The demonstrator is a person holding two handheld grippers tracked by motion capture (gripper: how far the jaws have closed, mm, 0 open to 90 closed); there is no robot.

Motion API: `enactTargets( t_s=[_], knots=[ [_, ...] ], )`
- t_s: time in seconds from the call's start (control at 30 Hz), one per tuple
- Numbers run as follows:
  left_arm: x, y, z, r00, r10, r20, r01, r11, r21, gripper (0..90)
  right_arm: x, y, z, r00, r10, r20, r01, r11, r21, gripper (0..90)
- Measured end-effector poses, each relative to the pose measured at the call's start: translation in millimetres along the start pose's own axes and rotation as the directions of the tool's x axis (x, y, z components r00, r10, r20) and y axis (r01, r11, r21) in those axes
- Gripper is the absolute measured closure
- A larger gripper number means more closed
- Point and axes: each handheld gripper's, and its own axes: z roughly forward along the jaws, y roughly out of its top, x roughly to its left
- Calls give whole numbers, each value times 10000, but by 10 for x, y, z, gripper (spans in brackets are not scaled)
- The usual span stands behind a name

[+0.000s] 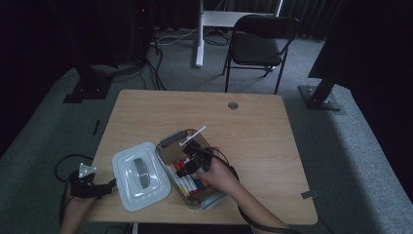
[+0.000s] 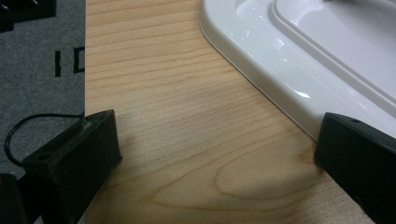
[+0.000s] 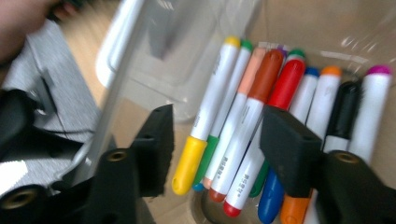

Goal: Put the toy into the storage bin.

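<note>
Right gripper view shows the right gripper [image 3: 215,149] over a clear plastic box [image 3: 154,60] with thin glossy walls. Its black matte jaws stand about half open and nothing is between the pads. Under them lie the markers [image 3: 243,140], smooth white round barrels with coloured caps: yellow, green, orange, red, blue, black, purple. The small grey print on the barrels is too blurred to read. In the high view the box stands near the table [image 1: 253,117] front edge, just beside a white glossy lid [image 1: 140,175] with rounded corners. The left gripper [image 2: 215,154] rests wide open on pale wood grain, holding nothing.
</note>
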Motion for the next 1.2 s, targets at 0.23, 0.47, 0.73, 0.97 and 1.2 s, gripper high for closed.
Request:
enactTargets(
  t_s=[0.23,0.47,0.73,0.97,1.2],
  knots=[
    [0,0,0,10000,8,-2,-8,10000,-3,6,-155,-128,-504,9995,147,270,-107,9896,-1433,316],
    [0,0,0,10000,5,-2,-5,10000,1,6,-412,-275,-844,9973,467,567,-276,9537,-2996,239],
    [0,0,0,10000,7,-2,-7,10000,2,7,-723,-495,-882,9711,967,2181,1,9141,-4054,127],
    [-8,1,-1,10000,-71,-71,71,10000,30,6,-980,-763,-819,9525,1474,2665,-291,9151,-4021,111],
    [-31,-3,-5,9987,-375,-335,376,9993,19,6,-1243,-1065,-625,9194,1535,3622,-47,9250,-3800,112]
  ],
)
